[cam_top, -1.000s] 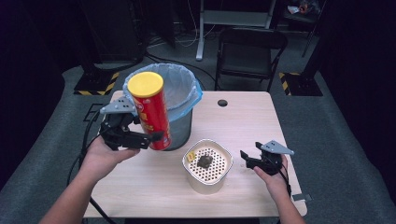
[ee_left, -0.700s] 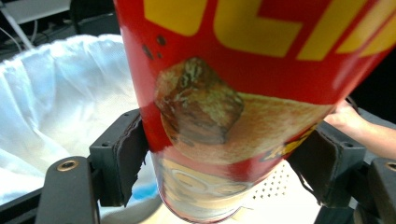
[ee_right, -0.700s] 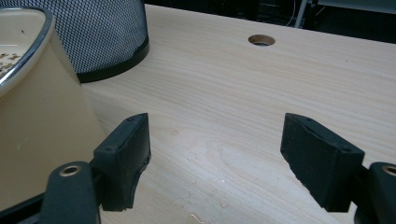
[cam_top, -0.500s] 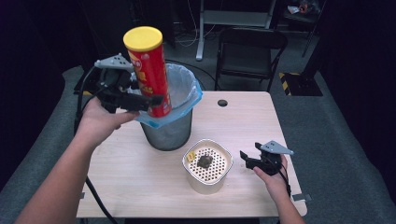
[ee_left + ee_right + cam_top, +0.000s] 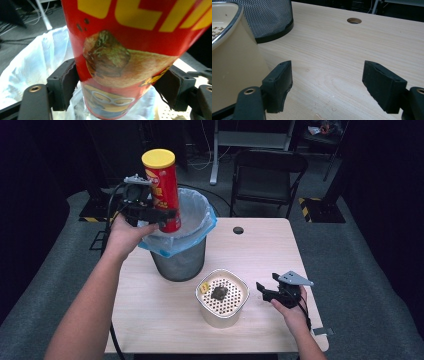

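A tall red chip can (image 5: 163, 190) with a yellow lid is held upright over the left part of a mesh trash bin (image 5: 181, 261) lined with a pale blue bag. My left gripper (image 5: 157, 215) is shut on the can's lower half; in the left gripper view both pads press the can (image 5: 120, 57), with the bag (image 5: 32, 65) below. My right gripper (image 5: 263, 291) rests open on the table (image 5: 150, 315) just right of a cream container (image 5: 221, 312). In the right gripper view nothing lies between its jaws, and its gripper (image 5: 327, 82) points over bare wood.
The cream container has a perforated insert holding a dark lump (image 5: 218, 292) and a small yellow piece (image 5: 204, 288). A round cable hole (image 5: 238, 230) sits at the table's far edge. A black chair (image 5: 267, 175) stands beyond the table.
My left gripper has lifted the can off the table and carried it back and up over the bin. The right gripper has not moved.
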Motion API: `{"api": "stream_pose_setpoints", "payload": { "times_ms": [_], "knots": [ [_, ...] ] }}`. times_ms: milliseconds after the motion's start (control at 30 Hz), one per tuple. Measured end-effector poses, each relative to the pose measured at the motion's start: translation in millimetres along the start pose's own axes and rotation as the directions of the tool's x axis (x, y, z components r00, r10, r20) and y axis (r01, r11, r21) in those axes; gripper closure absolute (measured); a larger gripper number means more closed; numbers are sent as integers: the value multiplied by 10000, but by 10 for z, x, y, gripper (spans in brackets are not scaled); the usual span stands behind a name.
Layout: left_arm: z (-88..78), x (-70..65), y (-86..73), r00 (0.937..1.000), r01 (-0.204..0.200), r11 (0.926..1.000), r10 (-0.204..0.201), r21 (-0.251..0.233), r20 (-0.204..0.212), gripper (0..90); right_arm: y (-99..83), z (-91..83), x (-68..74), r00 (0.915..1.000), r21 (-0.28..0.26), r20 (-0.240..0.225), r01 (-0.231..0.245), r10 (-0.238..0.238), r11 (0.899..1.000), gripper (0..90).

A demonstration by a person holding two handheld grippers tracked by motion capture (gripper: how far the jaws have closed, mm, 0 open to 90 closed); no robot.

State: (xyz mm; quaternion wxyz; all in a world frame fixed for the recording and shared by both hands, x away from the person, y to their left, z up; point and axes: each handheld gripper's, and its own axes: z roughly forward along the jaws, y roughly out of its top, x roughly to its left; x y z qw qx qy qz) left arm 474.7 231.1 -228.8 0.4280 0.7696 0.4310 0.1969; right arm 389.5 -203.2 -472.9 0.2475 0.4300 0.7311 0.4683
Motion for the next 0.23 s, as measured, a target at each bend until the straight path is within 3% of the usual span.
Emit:
{"api": "stream_pose_setpoints", "payload": {
  "times_ms": [67, 133, 233],
  "knots": [
    [-11, 64, -77, 9984, 81, 10000, -84, -57, -557, 114, 0, 1, 4, 10000, 1, -14, 24, -24, 10000, 237],
    [-35, 129, -185, 9971, 162, 9999, -161, 2, -745, 114, 1, -8, 9, 10000, -15, -27, -5, 5, 10000, 237],
    [-147, 208, -318, 9978, 387, 9991, -396, -179, -533, 114, 5, -18, -3, 10000, -51, -50, 48, -49, 10000, 237]
  ]
}}
